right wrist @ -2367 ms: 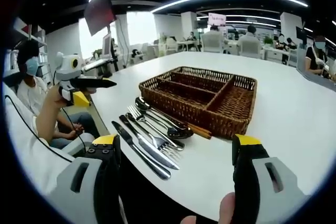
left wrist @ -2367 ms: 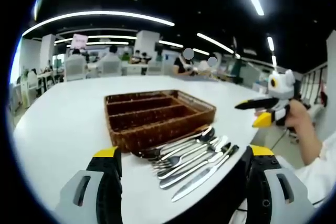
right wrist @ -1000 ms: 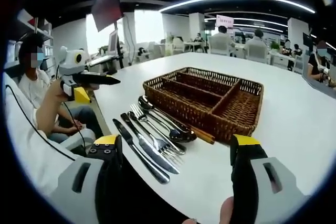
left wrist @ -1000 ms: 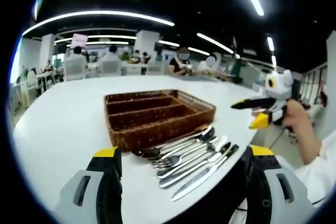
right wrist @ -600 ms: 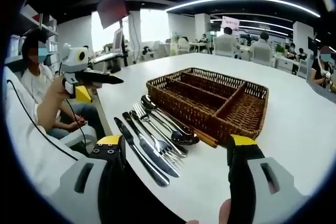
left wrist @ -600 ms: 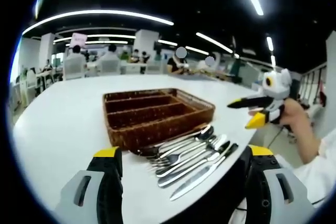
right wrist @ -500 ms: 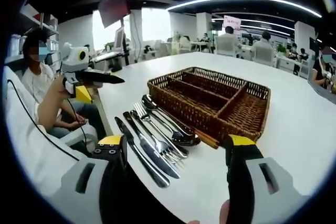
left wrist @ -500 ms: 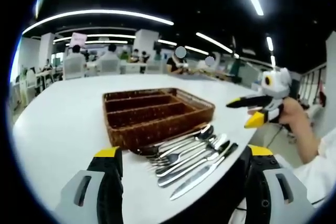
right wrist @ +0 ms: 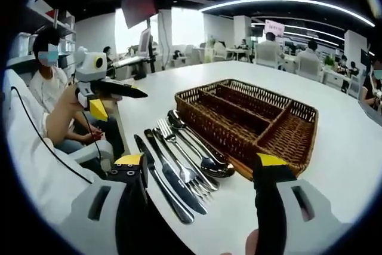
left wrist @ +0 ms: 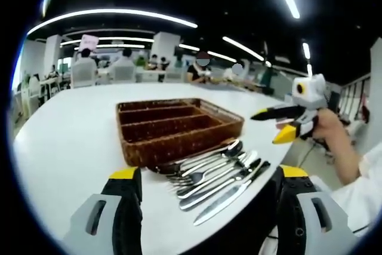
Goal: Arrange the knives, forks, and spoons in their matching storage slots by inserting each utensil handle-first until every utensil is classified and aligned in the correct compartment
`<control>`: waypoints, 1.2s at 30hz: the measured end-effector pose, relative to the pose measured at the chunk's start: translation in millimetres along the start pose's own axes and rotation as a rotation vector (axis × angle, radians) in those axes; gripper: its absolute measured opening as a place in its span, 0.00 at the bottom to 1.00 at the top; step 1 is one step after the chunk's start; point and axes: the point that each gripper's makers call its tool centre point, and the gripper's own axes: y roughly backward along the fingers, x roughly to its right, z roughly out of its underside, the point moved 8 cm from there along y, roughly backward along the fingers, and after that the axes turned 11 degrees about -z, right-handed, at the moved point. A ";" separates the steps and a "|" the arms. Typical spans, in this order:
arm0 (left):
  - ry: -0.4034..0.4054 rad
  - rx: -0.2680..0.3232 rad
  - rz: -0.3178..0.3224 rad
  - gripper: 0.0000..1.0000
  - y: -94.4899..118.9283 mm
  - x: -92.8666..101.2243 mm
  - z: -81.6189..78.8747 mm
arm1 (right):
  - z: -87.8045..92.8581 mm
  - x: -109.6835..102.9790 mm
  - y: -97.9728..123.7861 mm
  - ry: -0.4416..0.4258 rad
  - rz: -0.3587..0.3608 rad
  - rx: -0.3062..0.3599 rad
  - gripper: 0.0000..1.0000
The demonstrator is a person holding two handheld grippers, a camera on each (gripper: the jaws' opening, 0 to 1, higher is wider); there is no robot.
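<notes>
On the white round table (left wrist: 65, 129) sits a brown wicker cutlery tray (left wrist: 179, 126) (right wrist: 250, 117), and a row of steel knives, forks and spoons (left wrist: 215, 174) (right wrist: 179, 168) lies just beside it, at 5 o'clock in the left gripper view. Left gripper (left wrist: 206, 207) (right wrist: 113, 100) and right gripper (right wrist: 200, 204) (left wrist: 277, 122) hover nearby, released.

Cutlery (left wrist: 212, 171) on table (left wrist: 65, 129) — just beside basket (left wrist: 173, 129).

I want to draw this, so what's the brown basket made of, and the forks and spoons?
The basket looks like woven wicker or rattan: brown, matte, with criss-cross strands along its walls. The forks and spoons look like polished metal, probably steel: silvery, with bright glints from the ceiling lights.
</notes>
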 end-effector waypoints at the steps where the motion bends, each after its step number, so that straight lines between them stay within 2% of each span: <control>1: 0.000 0.000 0.000 0.93 -0.1 -0.1 0.2 | -0.1 0.2 -0.4 0.001 -0.001 -0.001 0.73; 6: 0.009 0.000 0.009 0.92 -1.0 -3.5 2.2 | -4.7 2.2 -17.1 0.014 -0.058 -0.006 0.69; 12: 0.010 -0.001 0.014 0.89 -1.5 -4.1 2.6 | -7.7 2.9 -24.5 0.028 -0.075 -0.011 0.67; 16: 0.007 -0.006 0.030 0.88 -2.2 -4.3 2.6 | -13.3 2.9 -31.8 0.052 -0.107 0.004 0.60; 28: 0.023 -0.007 0.023 0.85 -0.1 -15.1 5.5 | -19.5 5.7 -59.3 0.068 -0.168 -0.032 0.58; 32: 0.025 -0.009 0.026 0.84 1.3 -14.8 7.7 | -20.5 6.1 -67.2 0.080 -0.193 -0.051 0.54; 36: 0.032 0.000 0.025 0.83 3.3 -16.0 7.9 | -24.2 6.3 -74.9 0.092 -0.218 -0.043 0.50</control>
